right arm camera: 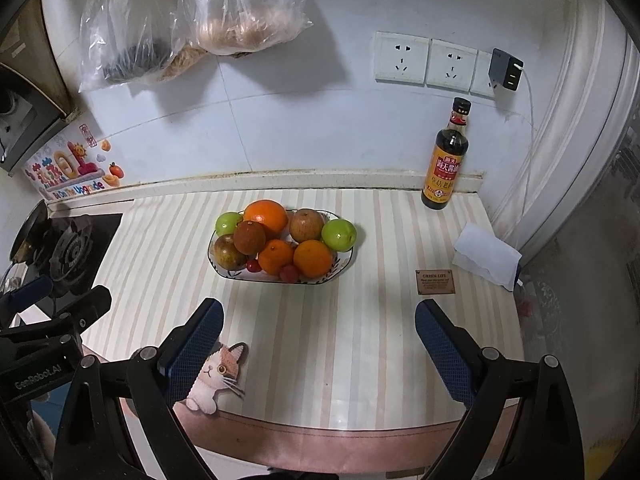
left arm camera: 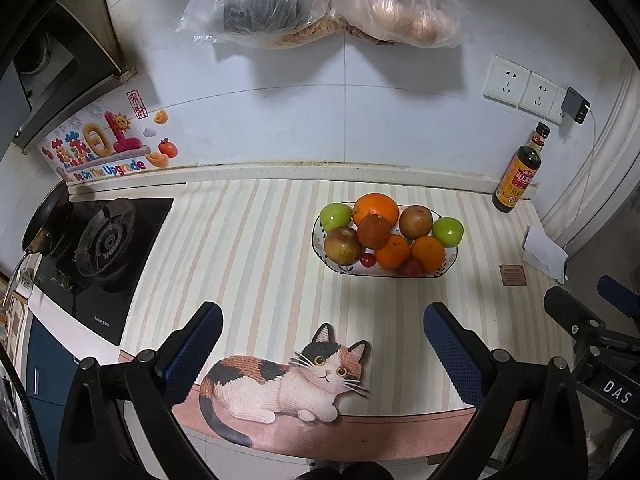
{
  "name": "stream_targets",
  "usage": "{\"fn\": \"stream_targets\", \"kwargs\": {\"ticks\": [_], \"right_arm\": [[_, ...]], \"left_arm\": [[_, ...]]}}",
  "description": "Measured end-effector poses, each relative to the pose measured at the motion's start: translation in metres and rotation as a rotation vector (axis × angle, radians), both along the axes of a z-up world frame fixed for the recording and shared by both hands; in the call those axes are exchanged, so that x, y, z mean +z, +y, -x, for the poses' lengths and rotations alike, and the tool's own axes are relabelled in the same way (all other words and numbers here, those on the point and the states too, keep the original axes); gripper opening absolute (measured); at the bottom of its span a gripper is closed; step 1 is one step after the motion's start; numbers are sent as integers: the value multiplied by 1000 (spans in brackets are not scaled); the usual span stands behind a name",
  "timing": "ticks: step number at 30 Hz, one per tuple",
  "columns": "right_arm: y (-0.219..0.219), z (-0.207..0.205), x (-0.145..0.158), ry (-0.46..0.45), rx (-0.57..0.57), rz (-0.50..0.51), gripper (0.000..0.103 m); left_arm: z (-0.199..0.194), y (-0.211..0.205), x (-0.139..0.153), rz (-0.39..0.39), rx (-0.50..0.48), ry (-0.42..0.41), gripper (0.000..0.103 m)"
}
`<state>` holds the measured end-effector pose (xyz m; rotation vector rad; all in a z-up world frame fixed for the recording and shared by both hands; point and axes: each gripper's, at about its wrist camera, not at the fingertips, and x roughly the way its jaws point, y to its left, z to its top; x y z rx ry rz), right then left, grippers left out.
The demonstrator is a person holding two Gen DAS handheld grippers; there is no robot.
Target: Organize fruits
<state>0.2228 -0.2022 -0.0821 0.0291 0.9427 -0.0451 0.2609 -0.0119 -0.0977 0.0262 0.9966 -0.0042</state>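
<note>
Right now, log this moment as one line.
left gripper: open, empty | right gripper: open, empty | fruit: all piled in bowl | mat: nothing else moved onto it | stage: before first pick

Oval patterned plate (left arm camera: pixel 320 227) rests on the striped mat. Heaped on it: oranges (left arm camera: pixel 376 209), green apples (left arm camera: pixel 335 217), brownish fruits (left arm camera: pixel 416 222), small red ones (left arm camera: pixel 367 260).

We see a shiny, smooth mat (right arm camera: pixel 360 320) with stripes, a glossy plate (right arm camera: pixel 344 258), shiny green apples (right arm camera: pixel 339 234), dull rough brown fruits (right arm camera: pixel 306 225), crinkly clear plastic bags (left arm camera: pixel 256 0), a dark glass bottle (right arm camera: pixel 447 160) and soft white paper (right arm camera: pixel 486 256)
</note>
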Motion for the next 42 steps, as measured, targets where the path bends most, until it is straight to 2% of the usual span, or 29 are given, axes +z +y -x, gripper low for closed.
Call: {"fn": "stream_targets", "kwargs": {"ticks": [42], "right_arm": [[2, 16, 5, 5, 18, 3, 99]], "left_arm": [[17, 7, 7, 1, -6, -8, 103]]}}
